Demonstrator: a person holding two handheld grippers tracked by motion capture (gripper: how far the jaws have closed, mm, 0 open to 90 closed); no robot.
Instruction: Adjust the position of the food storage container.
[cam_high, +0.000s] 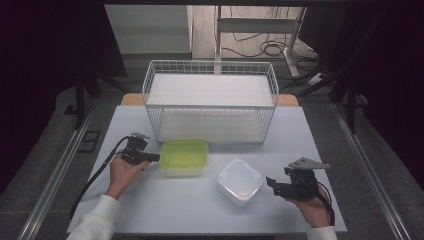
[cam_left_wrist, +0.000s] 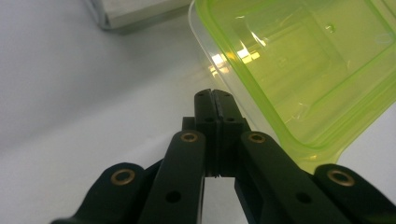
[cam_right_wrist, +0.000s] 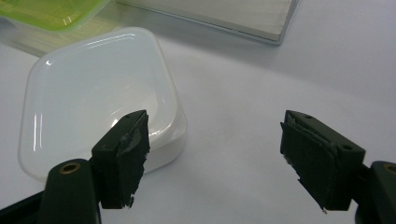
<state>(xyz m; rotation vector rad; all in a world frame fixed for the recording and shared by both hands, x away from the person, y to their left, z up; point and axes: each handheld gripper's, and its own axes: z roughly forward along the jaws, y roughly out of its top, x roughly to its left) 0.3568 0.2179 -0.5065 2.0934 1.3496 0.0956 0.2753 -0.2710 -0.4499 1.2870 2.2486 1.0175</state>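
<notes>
A green container lies flat on the pale table, just before a white wire basket; a white lidded container sits near its right. The left gripper is pressed together, empty, beside the green rim. The right gripper stands spread, near the white container. Beyond the table, cables trail over grey floor. No lettering is readable.
</notes>
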